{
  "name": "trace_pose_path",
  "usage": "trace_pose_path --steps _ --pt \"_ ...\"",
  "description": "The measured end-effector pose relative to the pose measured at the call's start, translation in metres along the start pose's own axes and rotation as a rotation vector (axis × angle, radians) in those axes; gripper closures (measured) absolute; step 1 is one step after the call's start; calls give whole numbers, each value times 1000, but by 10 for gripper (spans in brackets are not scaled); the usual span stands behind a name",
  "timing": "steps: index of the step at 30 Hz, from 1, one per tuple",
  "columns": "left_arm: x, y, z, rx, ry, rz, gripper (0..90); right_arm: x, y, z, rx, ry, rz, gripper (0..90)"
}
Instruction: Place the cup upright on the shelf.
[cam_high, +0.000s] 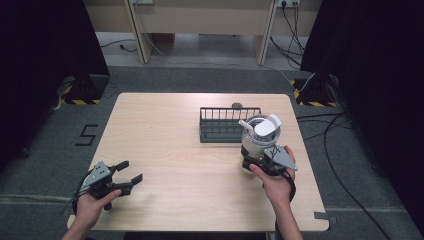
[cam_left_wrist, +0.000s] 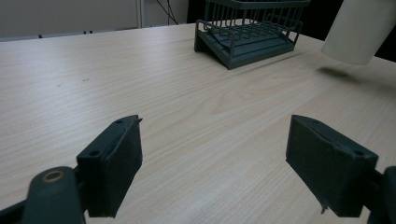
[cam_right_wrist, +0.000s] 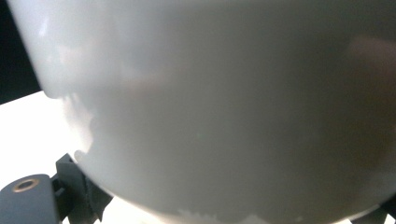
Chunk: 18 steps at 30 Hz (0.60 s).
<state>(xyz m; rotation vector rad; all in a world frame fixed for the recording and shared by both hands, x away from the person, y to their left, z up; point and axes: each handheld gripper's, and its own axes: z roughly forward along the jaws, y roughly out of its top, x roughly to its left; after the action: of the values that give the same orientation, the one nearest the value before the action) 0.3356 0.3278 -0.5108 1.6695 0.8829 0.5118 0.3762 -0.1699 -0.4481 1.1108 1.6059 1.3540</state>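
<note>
Wooden table (cam_high: 165, 135), right gripper (cam_high: 257, 161) jaws clamping white lidded cup (cam_high: 261, 134), dark wire rack (cam_high: 222, 124) just behind, left gripper (cam_high: 126, 176) jaws spread.

Even, soft overhead light; right gripper view overexposed, blurred at close range.
</note>
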Motion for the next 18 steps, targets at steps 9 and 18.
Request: trace_pose_path --steps 9,18 --pt "1 0 0 1 1 0 178 -4 16 9 -17 -1 4 103" --pt "1 0 -1 -2 2 -3 178 -7 30 19 -24 -4 9 103"
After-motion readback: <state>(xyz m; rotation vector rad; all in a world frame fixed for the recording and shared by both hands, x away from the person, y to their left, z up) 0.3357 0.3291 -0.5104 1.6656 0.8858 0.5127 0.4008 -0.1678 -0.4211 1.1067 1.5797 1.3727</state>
